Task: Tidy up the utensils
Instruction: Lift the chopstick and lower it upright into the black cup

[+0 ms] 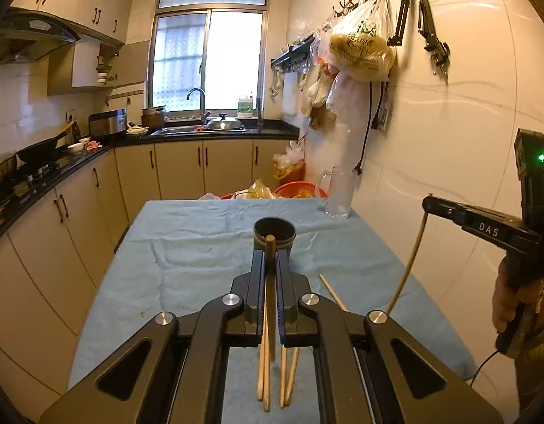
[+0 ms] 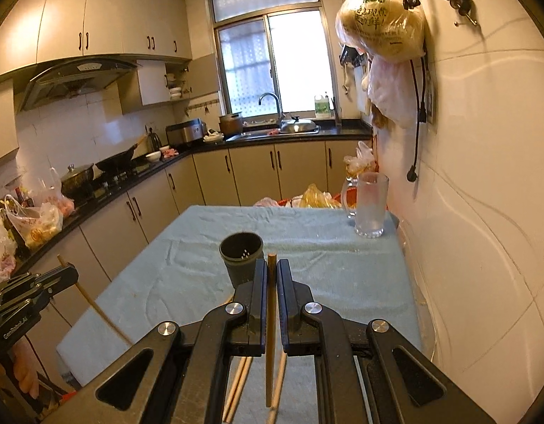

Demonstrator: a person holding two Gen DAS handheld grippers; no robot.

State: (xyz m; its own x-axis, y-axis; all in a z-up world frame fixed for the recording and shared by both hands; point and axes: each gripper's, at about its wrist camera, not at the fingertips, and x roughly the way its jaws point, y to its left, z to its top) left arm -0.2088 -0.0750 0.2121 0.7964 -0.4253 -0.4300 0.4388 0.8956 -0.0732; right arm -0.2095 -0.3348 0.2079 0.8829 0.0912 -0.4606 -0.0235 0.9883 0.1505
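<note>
A dark round utensil cup [image 1: 275, 230] [image 2: 241, 247] stands upright in the middle of the table's light blue cloth [image 1: 201, 247]. My left gripper [image 1: 270, 254] is shut on a wooden chopstick [image 1: 270, 243], held above the cloth just short of the cup. My right gripper [image 2: 271, 263] is shut on another chopstick [image 2: 271, 318], to the right of the cup. In the left wrist view the right gripper [image 1: 428, 202] holds its chopstick [image 1: 409, 265] hanging down. The right wrist view shows the left gripper [image 2: 72, 271] with its slanted chopstick [image 2: 95, 307]. Several loose chopsticks [image 1: 265, 371] [image 2: 236, 385] lie on the cloth below.
A frosted glass mug [image 2: 371, 205] [image 1: 339, 194] stands at the table's far right corner by the tiled wall. Red bowls and plastic bags [image 1: 289, 189] sit past the far edge. Counters, a stove and a sink line the left and the back. A person's hand [image 1: 512, 300] grips the right handle.
</note>
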